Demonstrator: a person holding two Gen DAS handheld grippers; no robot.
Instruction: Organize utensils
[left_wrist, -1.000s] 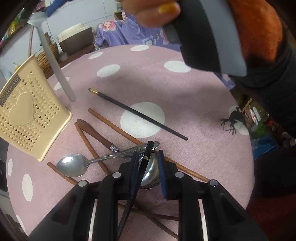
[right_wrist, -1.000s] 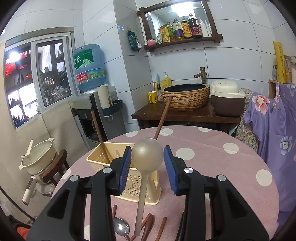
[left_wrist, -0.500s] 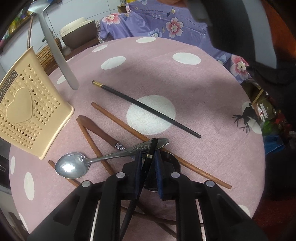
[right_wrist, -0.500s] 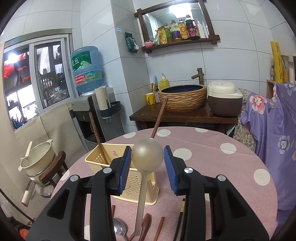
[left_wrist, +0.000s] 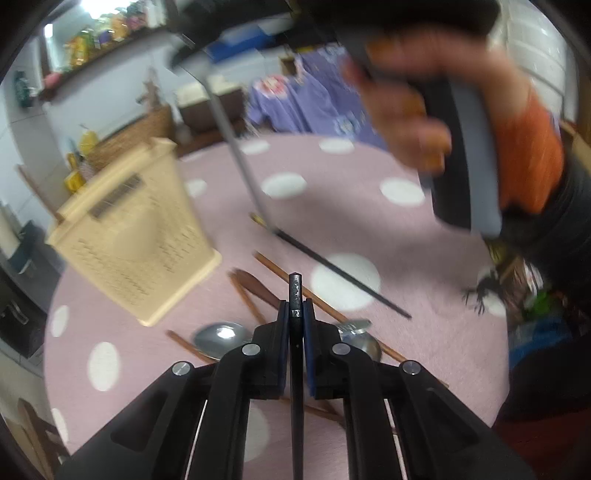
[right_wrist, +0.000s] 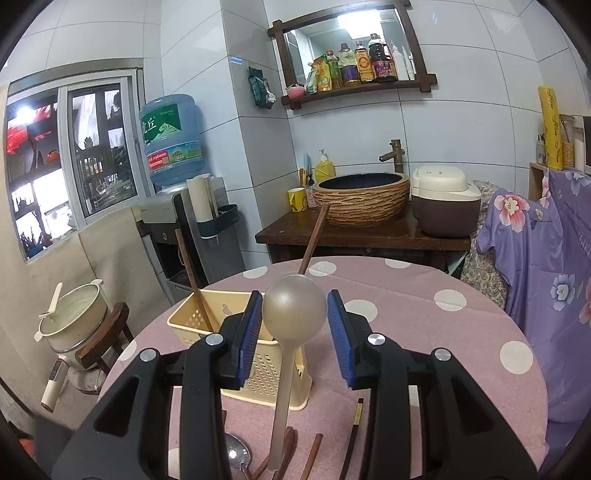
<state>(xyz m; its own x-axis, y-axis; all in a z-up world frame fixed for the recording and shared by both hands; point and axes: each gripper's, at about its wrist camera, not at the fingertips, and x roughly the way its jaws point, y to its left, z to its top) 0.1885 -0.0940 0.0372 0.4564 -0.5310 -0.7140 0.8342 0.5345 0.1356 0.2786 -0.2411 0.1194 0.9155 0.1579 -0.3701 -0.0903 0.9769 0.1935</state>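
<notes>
Now the left gripper (left_wrist: 295, 314) has its jaws pressed onto a black chopstick (left_wrist: 295, 295), having just been closing on it; the stick runs straight up between the blue pads, its blunt end poking out past the tips, and it is off the tabletop (left_wrist: 424, 266). Below it, on the pink dotted cloth, lie a second black chopstick (left_wrist: 343, 278), several brown chopsticks (left_wrist: 273, 266), a wooden-handled utensil (left_wrist: 255, 286) and a steel spoon (left_wrist: 219, 336), all close together. A round steel piece (left_wrist: 364, 341) shows just right of the gripper; what it is I cannot tell. The cream holder (left_wrist: 136, 236) stands to the left of the pile, near it but apart. This view is blurred.

The right gripper (right_wrist: 293, 319) has its jaws at a narrow-to-middling gap with a grey ladle (right_wrist: 293, 314) between them. The ladle's bowl sits between the blue pads and its handle hangs down toward the tabletop (right_wrist: 424, 314). Whether the pads truly press on the bowl is hard to tell, though the ladle is clearly carried clear of the cloth. In the left view a hand (left_wrist: 417, 110) grips that gripper's handle, with the ladle's handle slanting down beneath it. From the right view the holder (right_wrist: 218, 317) sits behind the ladle, with two brown chopsticks (right_wrist: 312, 240) standing in it.
</notes>
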